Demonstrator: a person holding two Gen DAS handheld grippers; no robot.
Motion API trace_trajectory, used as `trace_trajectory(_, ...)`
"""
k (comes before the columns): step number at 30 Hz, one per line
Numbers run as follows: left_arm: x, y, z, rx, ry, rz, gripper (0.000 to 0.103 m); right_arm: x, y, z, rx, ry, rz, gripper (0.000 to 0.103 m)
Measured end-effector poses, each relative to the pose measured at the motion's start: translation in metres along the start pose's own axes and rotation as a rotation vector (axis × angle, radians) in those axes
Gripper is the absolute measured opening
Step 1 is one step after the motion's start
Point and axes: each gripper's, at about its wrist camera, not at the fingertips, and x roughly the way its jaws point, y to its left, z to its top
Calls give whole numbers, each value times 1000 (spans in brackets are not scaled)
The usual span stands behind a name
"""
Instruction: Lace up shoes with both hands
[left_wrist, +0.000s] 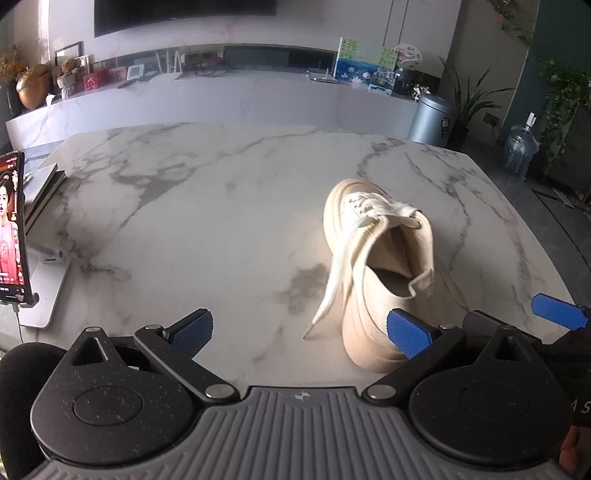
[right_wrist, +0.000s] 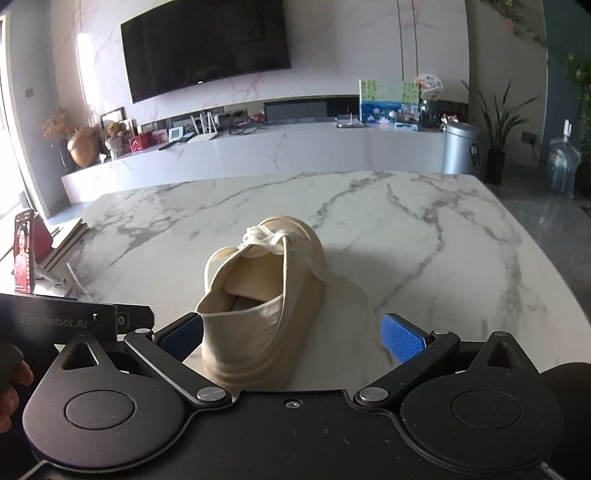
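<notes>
Cream sneaker (left_wrist: 380, 273) is sitting heel-first toward both grippers on the marble worktop (left_wrist: 207, 206), probably so its eyelets are facing away and both lace ends are falling within reach. One flat lace end (left_wrist: 334, 266) is trailing down the shoe's side, landing between the left gripper (left_wrist: 301, 330) fingers; the other (right_wrist: 347, 291) is draping toward the right gripper (right_wrist: 291, 338). Both pairs of fingers are spread wide, gripping nothing. Whether a bow is getting tied or coming loose, I cannot tell.
</notes>
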Motion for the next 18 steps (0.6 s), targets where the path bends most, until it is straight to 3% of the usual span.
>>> trace_trajectory(18, -14, -4, -22, 13, -33, 55, 101, -11, -1, -12, 49, -39, 28, 102)
